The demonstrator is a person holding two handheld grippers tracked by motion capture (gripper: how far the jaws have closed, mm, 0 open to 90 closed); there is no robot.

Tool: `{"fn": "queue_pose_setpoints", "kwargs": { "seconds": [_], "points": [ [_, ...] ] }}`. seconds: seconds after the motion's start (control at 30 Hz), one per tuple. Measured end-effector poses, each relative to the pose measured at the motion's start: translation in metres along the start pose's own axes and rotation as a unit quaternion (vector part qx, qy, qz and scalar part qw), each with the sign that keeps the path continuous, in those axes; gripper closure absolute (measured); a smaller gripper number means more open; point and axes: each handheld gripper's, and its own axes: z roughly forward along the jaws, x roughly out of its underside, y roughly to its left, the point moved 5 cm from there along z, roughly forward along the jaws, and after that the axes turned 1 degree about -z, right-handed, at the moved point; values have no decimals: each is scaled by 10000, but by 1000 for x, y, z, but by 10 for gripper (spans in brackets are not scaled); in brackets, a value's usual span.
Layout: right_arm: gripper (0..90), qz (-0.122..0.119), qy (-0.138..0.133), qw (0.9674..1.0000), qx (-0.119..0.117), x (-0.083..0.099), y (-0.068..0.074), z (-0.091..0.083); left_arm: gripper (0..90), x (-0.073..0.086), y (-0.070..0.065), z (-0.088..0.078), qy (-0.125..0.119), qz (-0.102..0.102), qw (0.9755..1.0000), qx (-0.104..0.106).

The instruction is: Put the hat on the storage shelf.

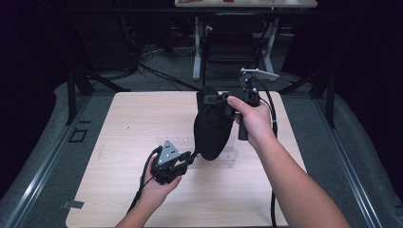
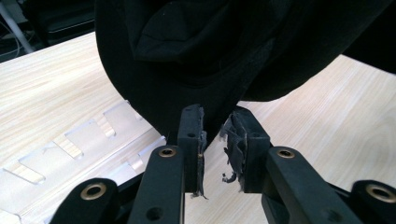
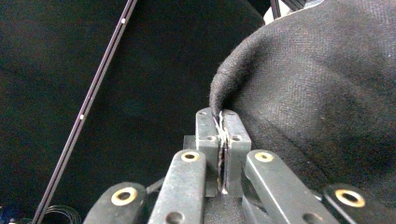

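A black cloth item, like a soft hat or pouch, hangs above the wooden table. My right gripper is shut on its upper edge and holds it up. In the right gripper view the jaws are pinched on a fold of the black cloth. My left gripper sits low at the bottom of the cloth. Its jaws stand apart, and the lowest edge of the cloth dips just to their tips. The worn pads are frayed.
A clear acrylic slotted piece lies flat on the table under the cloth, seen as a clear slotted strip left of the left jaws. Beyond the table stand a dark chair, a white desk leg and black frame bars.
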Motion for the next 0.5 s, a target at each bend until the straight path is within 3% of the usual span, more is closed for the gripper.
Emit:
{"fn": "queue_pose_setpoints", "kwargs": {
  "seconds": [0.5],
  "points": [
    [877, 4, -21, 10000, -15, 1, 1, 0, 819, 1, -4, 1, 75, 432, 9988, -212]
  ]
}}
